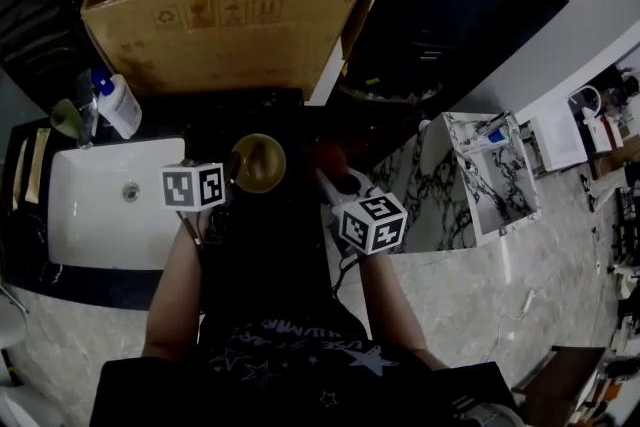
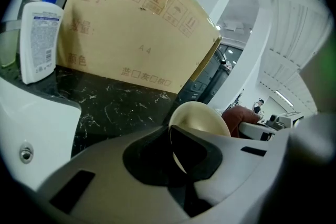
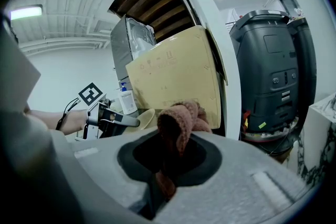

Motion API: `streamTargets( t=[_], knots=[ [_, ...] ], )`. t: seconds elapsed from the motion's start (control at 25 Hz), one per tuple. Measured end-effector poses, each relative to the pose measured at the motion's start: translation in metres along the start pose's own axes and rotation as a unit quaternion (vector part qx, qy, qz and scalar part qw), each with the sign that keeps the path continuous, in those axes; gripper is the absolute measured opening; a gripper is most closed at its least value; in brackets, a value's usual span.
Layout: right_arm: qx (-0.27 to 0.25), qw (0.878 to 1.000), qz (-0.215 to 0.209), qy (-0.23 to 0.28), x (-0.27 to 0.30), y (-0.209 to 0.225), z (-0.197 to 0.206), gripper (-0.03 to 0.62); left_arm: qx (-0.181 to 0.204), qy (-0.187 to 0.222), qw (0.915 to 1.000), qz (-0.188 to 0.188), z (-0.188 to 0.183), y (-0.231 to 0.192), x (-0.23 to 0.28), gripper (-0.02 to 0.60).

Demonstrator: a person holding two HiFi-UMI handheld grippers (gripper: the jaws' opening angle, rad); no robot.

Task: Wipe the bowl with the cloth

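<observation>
A tan bowl (image 1: 258, 162) sits tilted on the dark marble counter (image 1: 270, 110). My left gripper (image 1: 230, 180) is shut on its near rim. In the left gripper view the bowl (image 2: 202, 117) rises just past the jaws, and its edge runs down into the gap of that gripper (image 2: 176, 148). My right gripper (image 1: 342, 190) is to the bowl's right. It is shut on a reddish-brown cloth (image 3: 181, 122), which bunches up above the right gripper (image 3: 169, 162). The cloth (image 2: 239, 114) also shows beside the bowl.
A white sink (image 1: 105, 205) lies left of the bowl, with a white pump bottle (image 1: 118, 105) at its far corner. A large cardboard box (image 1: 220, 25) stands behind the counter. A black machine (image 3: 273, 71) and a marble-patterned bin (image 1: 480, 175) are to the right.
</observation>
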State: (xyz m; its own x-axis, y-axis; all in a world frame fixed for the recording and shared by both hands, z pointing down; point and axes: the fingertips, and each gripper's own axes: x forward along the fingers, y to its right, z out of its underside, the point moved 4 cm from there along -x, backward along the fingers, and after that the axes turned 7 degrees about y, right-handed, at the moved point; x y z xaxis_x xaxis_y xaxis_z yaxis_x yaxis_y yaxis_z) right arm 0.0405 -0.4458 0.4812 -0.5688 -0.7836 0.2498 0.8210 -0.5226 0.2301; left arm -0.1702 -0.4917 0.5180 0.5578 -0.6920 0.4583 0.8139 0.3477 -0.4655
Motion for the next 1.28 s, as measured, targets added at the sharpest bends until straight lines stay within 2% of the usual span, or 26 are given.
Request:
streamTargets(
  t=[0.28,0.52,0.64,0.92,1.08,1.28],
  knots=[
    [-0.012,0.999,-0.036,0.002,-0.024,-0.011,-0.005,0.048,0.027,0.006,0.9991,-0.032,0.003,0.022,-0.016,0.021],
    [-0.017,0.99,-0.137,0.035,-0.06,-0.048,-0.024,0.048,0.068,0.025,0.9948,-0.071,0.016,0.059,-0.038,0.021],
    [-0.04,0.983,-0.176,0.027,-0.072,-0.07,-0.023,0.048,0.103,0.035,0.9903,-0.086,0.024,0.084,-0.049,0.021],
    [-0.105,0.976,-0.189,-0.031,-0.093,-0.106,-0.002,0.048,0.162,0.061,0.9815,-0.083,0.051,0.15,-0.076,0.021],
    [-0.12,0.977,-0.17,-0.047,-0.112,-0.113,0.011,0.048,0.176,0.067,0.9798,-0.067,0.071,0.189,-0.095,0.02],
    [-0.14,0.978,-0.146,-0.047,-0.144,-0.114,0.021,0.048,0.173,0.071,0.9803,-0.065,0.1,0.222,-0.115,0.02]
  ],
)
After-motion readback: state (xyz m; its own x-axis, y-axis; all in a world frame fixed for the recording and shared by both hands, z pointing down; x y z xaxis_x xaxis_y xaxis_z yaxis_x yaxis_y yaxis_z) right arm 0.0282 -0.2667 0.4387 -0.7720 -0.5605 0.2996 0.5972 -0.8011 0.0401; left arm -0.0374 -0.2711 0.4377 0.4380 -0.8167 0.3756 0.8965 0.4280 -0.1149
